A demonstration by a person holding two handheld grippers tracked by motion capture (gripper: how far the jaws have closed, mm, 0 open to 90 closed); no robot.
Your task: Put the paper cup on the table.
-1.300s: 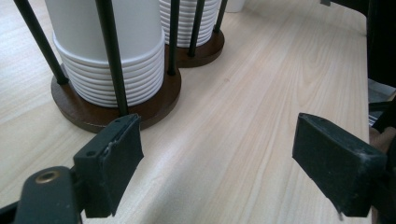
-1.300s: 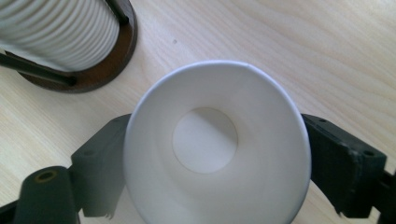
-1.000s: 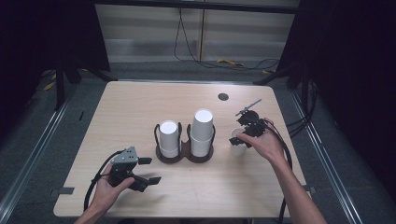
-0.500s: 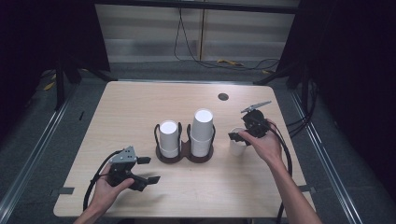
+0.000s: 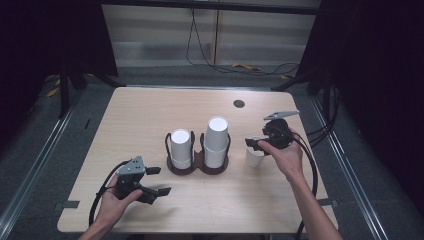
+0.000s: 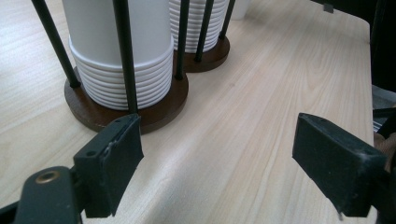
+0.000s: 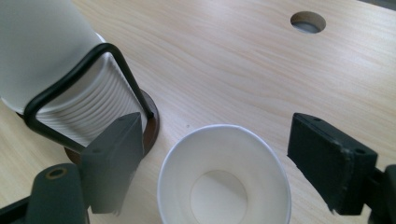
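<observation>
A single white paper cup (image 5: 254,158) stands upright on the table, right of a dark wooden cup holder (image 5: 197,167) with black wire rods. The holder carries a short stack of white cups (image 5: 180,147) and a taller stack (image 5: 216,140). My right gripper (image 5: 255,145) sits over the single cup (image 7: 224,177). Its jaws straddle the rim and have just been closing, with a small gap still showing on the left side. My left gripper (image 5: 159,181) rests open near the front left, pointing at the holder's base (image 6: 159,107) with nothing between its jaws.
A round cable hole (image 5: 239,104) lies in the tabletop (image 5: 150,115) at the back right. The right gripper's cable (image 5: 312,165) loops along the table's right edge. The taller stack (image 7: 46,56) stands close to the left of the single cup.
My right gripper has turned and shifted a little to the left, and its jaws have narrowed around the single cup. The left hand and gripper have stayed put.
</observation>
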